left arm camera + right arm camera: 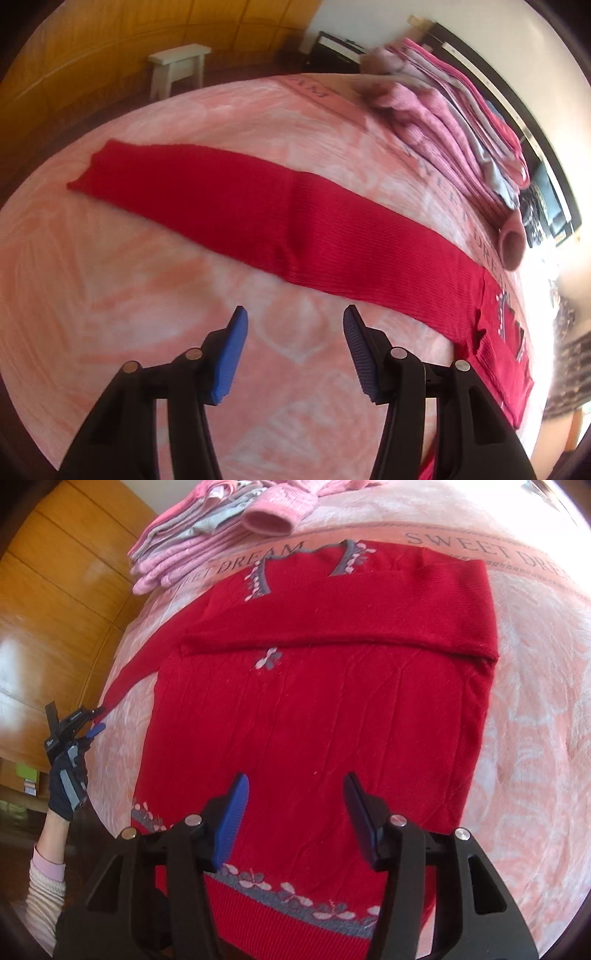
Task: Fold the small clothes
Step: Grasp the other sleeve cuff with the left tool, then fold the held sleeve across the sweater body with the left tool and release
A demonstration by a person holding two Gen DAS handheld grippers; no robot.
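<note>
Ribbed matt knit sweater [314, 720]; fuzzy blanket [110, 277]; glossy wood wall [55, 609].

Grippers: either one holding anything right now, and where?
Neither. The left gripper is open above the blanket, short of the red sweater's sleeve; the right gripper is open over the sweater's body.

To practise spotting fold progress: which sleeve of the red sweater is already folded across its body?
The right sleeve lies folded across the red sweater; the left sleeve lies stretched out on the bedspread.
</note>
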